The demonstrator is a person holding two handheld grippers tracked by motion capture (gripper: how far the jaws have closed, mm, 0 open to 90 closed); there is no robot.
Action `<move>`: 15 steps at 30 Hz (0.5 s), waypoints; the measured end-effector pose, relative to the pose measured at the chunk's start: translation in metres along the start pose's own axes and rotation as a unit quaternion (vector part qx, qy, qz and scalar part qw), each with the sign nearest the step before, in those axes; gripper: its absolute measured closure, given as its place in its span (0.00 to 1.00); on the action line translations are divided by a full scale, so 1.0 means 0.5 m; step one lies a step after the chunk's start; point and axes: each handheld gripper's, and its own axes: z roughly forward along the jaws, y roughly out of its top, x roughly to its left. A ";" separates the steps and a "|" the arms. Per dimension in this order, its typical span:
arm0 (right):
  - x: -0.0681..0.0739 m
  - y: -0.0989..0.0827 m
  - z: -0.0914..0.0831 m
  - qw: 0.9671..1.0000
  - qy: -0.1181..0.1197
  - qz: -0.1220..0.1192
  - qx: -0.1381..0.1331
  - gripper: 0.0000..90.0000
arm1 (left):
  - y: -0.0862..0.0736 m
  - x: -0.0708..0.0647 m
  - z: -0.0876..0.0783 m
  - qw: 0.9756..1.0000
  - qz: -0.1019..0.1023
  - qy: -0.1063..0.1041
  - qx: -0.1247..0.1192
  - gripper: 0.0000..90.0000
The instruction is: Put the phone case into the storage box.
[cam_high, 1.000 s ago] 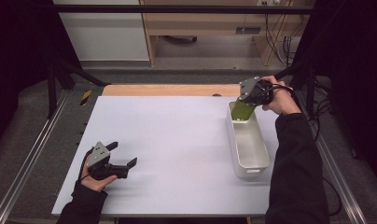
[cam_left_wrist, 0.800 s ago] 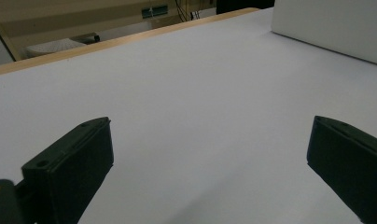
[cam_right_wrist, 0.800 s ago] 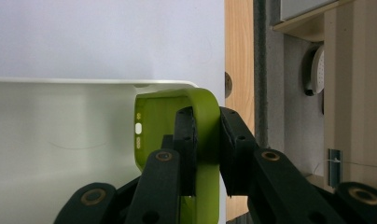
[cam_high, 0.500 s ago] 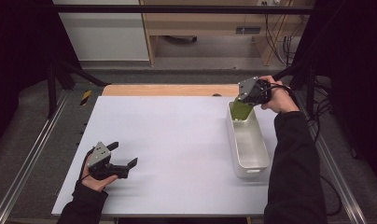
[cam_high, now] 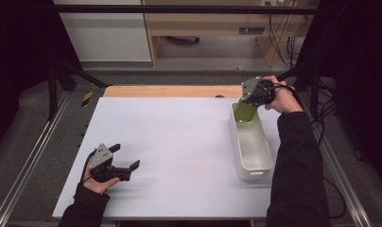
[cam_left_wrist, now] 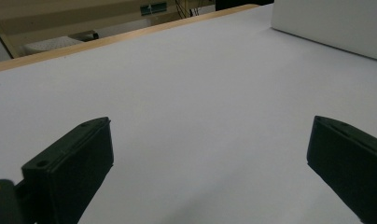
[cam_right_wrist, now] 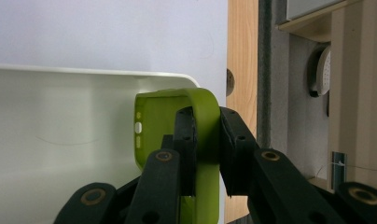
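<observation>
A lime green phone case hangs in the far end of a long white bin at the table's right. My right gripper is shut on one side wall of the case, its pads pinching the green rim from both sides. Whether the case's lower end touches the bin floor I cannot tell. Near the front left of the white table my left gripper rests in the person's hand, open, with nothing but bare tabletop between its jaws.
A wooden strip runs along the table's far edge. Metal rails flank the table on both sides. Behind it stand a wooden shelf unit and hanging cables. The bin's near side wall appears in the left gripper view.
</observation>
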 end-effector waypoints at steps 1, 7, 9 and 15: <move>-0.001 0.000 0.001 1.000 0.001 -0.003 0.003 0.87 | 0.000 0.000 0.000 1.000 0.000 0.000 0.000 0.00; -0.007 0.001 0.006 1.000 0.005 0.000 0.012 0.87 | 0.000 0.000 0.000 1.000 0.000 0.000 0.000 0.00; -0.009 0.002 0.007 1.000 0.007 0.001 0.011 0.87 | 0.000 -0.001 0.000 1.000 0.000 -0.001 0.000 0.00; -0.012 0.003 0.015 1.000 0.011 0.001 0.020 0.87 | -0.001 -0.001 0.001 1.000 0.000 -0.002 0.002 0.00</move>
